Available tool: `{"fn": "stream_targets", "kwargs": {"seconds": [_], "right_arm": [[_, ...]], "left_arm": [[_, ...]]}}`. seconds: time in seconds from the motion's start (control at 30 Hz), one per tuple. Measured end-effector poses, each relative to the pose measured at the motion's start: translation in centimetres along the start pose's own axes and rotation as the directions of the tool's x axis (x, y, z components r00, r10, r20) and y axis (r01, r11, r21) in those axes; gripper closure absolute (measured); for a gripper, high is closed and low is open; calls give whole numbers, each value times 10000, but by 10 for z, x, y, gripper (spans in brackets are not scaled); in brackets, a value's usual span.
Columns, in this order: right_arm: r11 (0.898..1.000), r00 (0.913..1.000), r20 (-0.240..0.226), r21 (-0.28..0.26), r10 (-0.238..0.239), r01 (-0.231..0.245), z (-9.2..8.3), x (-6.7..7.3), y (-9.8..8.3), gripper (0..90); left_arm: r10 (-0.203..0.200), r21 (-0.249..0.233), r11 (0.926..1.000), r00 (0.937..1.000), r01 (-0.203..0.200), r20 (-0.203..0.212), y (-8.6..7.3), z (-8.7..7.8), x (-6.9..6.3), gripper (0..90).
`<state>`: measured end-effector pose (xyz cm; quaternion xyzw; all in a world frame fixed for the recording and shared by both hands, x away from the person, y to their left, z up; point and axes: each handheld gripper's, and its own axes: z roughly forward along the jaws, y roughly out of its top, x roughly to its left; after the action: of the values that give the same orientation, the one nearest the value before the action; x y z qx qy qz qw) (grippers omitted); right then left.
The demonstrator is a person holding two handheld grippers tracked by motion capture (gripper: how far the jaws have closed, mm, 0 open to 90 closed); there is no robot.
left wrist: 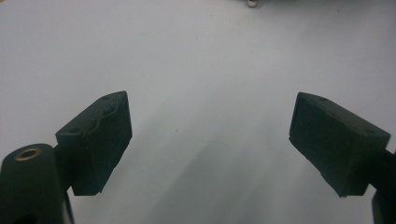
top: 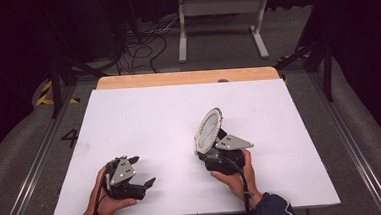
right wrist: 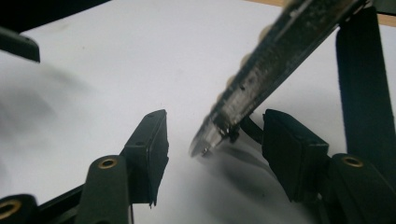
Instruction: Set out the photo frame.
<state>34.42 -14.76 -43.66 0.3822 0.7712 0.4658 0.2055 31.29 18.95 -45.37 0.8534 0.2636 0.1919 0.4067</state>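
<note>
A round mirror [top: 209, 129] with a beaded rim stands tilted on edge on the white table [top: 144, 115], right of centre. My right gripper [top: 206, 152] sits at its lower edge, held by a hand. In the right gripper view the mirror's rim [right wrist: 275, 60] runs slantwise down between the two jaws, which stand wide apart; the gripper [right wrist: 215, 140] is open, and a black strap-like part [right wrist: 364, 84] rises beside the right jaw. My left gripper [top: 143, 170] rests near the front left, open. Between its pads [left wrist: 100, 140] lies bare white table [left wrist: 205, 70].
A wooden strip [top: 186, 77] runs along the table's far edge. Beyond it on the floor stand a white metal frame [top: 220, 15] and loose cables [top: 144, 45]. Black posts and rails flank the table on both sides.
</note>
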Motion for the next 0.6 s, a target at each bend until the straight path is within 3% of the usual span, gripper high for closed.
{"fn": "stream_targets", "kwargs": {"seconds": [0.13, 0.23, 0.3, 0.43, 0.6], "right_arm": [[9994, 9990, 349, -178, 289, -283, 9, 0, 2, 412], [9969, 9945, 696, -199, 777, -765, 15, -2, 3, 426], [9947, 9930, 619, -278, 1009, -993, 18, -3, 4, 455], [9958, 9930, 764, -212, 901, -887, 22, -2, 5, 502], [9957, 9940, 574, -113, 929, -924, 21, -5, 5, 524]], "left_arm": [[-53, 93, 9999, 9997, 56, -231, -4, -4, -2, 136], [-174, 153, 9997, 9994, 178, -291, -7, -7, -3, 136], [-202, 141, 9997, 9994, 206, -276, -9, -7, -3, 137], [-200, 248, 9995, 9993, 207, -315, -10, -8, -3, 138], [-164, 255, 9995, 9995, 170, -252, -10, -6, -4, 138]]}}
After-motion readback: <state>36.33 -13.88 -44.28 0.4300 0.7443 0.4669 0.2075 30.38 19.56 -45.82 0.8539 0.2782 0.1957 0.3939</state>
